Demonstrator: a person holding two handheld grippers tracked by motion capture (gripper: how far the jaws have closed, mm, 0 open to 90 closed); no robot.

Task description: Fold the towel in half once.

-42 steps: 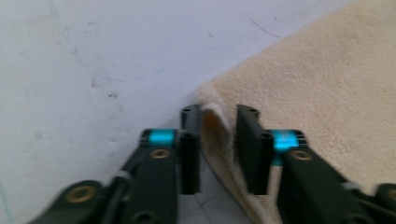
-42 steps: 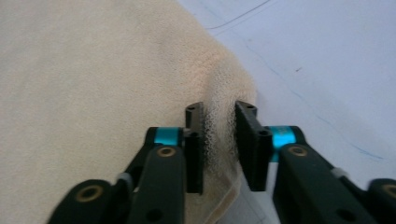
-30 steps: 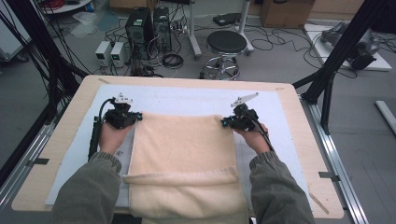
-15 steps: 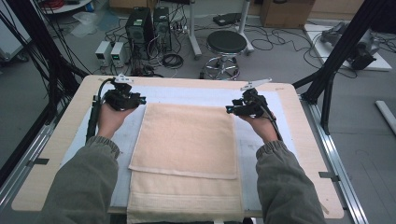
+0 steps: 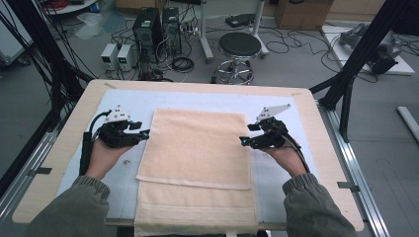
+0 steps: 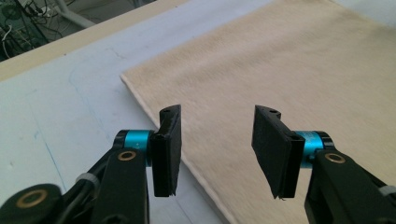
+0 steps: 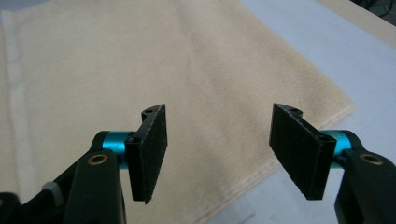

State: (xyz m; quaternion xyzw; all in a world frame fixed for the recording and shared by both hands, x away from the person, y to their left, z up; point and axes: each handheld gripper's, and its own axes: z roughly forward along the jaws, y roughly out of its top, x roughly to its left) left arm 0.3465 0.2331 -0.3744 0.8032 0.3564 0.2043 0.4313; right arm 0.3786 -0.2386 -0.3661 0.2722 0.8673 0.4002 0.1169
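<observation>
A beige towel [image 5: 197, 148] lies folded on the pale mat [image 5: 123, 106], its upper layer shorter than the lower one, which hangs over the table's near edge. My left gripper [image 5: 145, 134] hovers at the towel's left edge, open; its jaws have just been opening and nothing is between them. In the left gripper view the gripper [image 6: 218, 126] looks over the towel's edge [image 6: 289, 60]. My right gripper [image 5: 243, 141] is at the towel's right edge, open too, jaws just opened, nothing held. The right gripper view shows that gripper [image 7: 219, 121] above the towel's hem [image 7: 140, 56].
The mat covers a wooden table [image 5: 316, 123] with bare rims on every side. Black frame posts [image 5: 365, 44] stand at both far corners. A stool [image 5: 239, 47] and computer boxes [image 5: 148, 24] sit on the floor beyond the far edge.
Both grippers let go of the towel's folded layer, which now lies flat. Both hands drew back toward me along the towel's sides, and both pairs of jaws stand wider.
</observation>
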